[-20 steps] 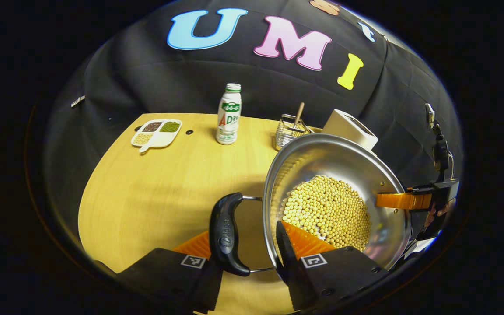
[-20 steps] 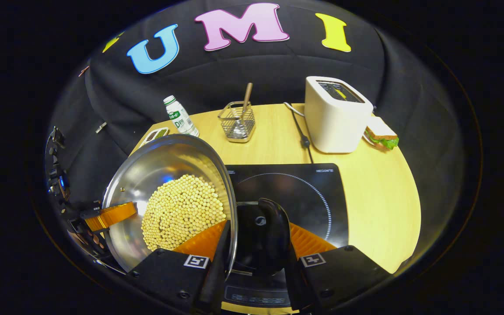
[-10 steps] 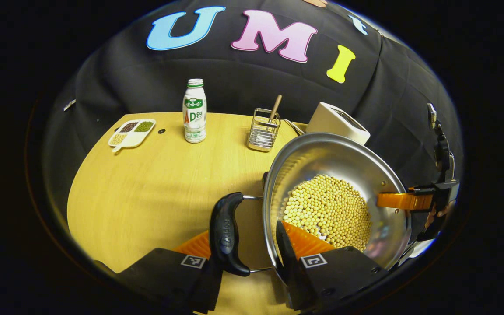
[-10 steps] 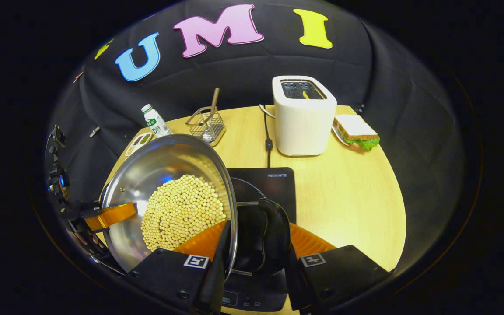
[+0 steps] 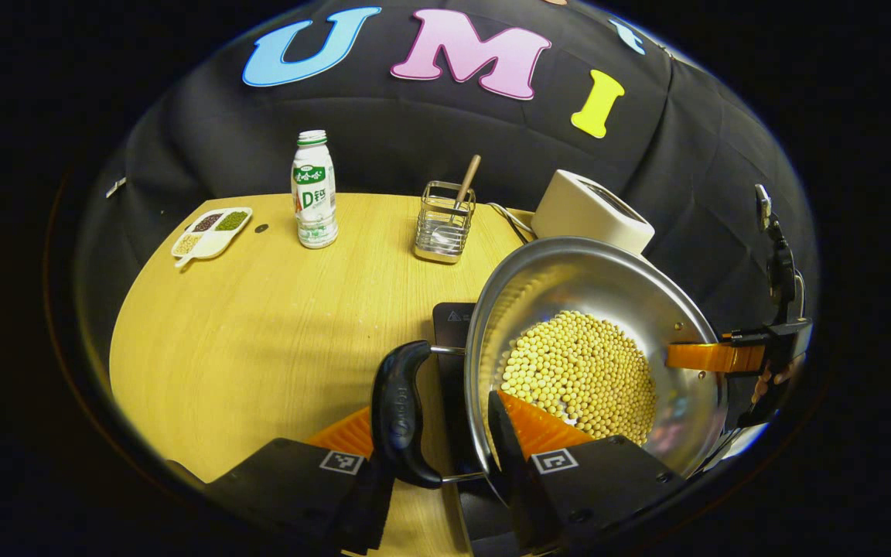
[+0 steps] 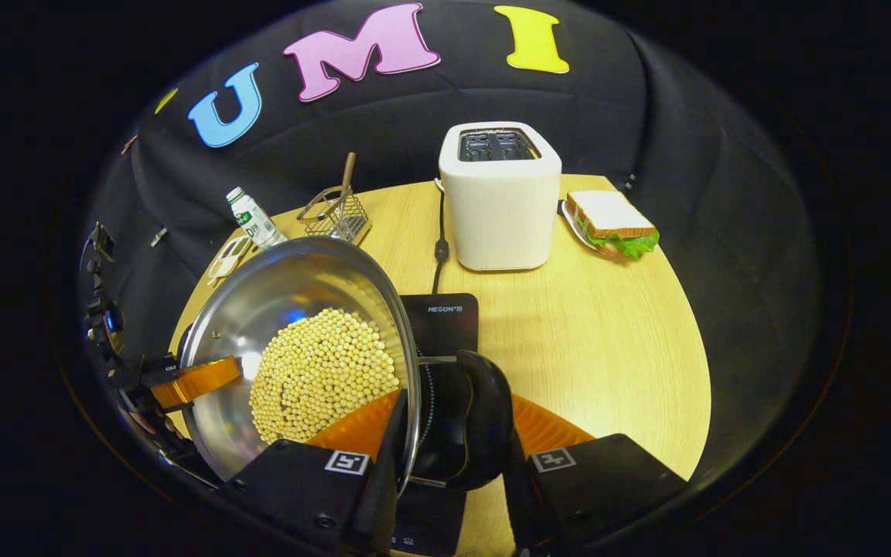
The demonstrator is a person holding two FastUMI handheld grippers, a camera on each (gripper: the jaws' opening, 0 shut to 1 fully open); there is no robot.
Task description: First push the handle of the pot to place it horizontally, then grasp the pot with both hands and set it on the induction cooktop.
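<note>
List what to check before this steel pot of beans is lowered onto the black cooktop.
1. Left gripper closed across the black side handle and wall of the round stainless-steel pot: ok.
2. Right gripper closed the same way on the opposite black handle: ok.
3. Yellow soybeans all inside the pot: ok.
4. Pot above the flat black induction cooktop: ok. Centred on it: cannot tell.
5. Cooktop surface bare: visible part ok, part under the pot cannot tell.
6. Black cord off the cooktop's top: ok.
</note>
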